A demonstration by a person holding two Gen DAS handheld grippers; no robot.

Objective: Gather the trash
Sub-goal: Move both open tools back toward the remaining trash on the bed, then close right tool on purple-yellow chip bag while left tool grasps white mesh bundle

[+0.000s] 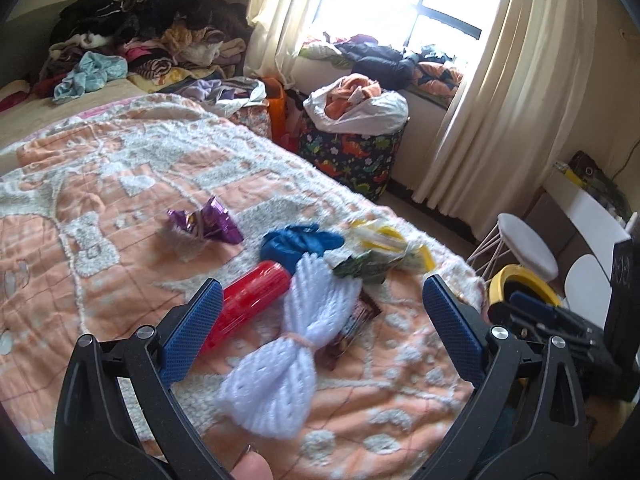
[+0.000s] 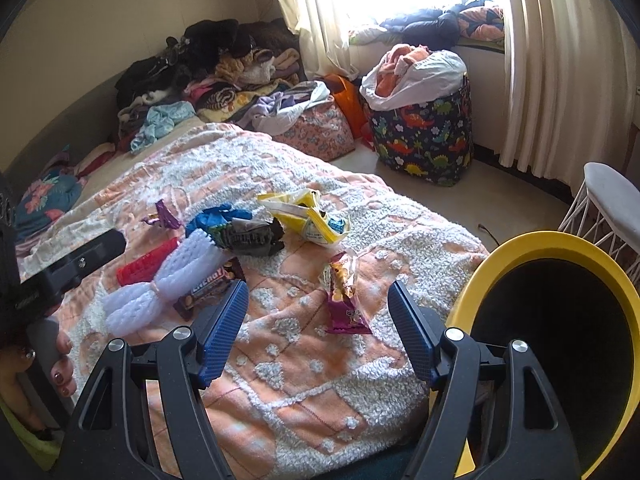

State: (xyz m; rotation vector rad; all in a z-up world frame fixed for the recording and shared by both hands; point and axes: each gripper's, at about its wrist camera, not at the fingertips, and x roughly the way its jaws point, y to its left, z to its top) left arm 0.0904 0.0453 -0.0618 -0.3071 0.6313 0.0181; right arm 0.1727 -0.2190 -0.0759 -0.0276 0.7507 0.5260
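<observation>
Litter lies on the peach-and-white bedspread (image 1: 100,184). My left gripper (image 1: 323,292) is open above a white foam net (image 1: 296,340), with a red tube (image 1: 248,304) by its left finger. Beyond them lie a brown chocolate wrapper (image 1: 356,320), a blue crumpled bag (image 1: 298,242), a purple wrapper (image 1: 208,224) and a yellow packet (image 1: 384,240). My right gripper (image 2: 318,291) is open over the bedspread, and a pink snack wrapper (image 2: 344,300) lies just beyond and between its fingers. A yellow bin (image 2: 520,248) with a black inside stands at the right beside the bed.
A dinosaur-print basket (image 2: 424,136) stuffed with a white bag stands on the floor by the curtains (image 2: 560,72). A white stool (image 2: 608,200) is behind the bin. Clothes are heaped (image 2: 208,64) at the bed's far end. A hand (image 2: 60,360) holds the left gripper's handle.
</observation>
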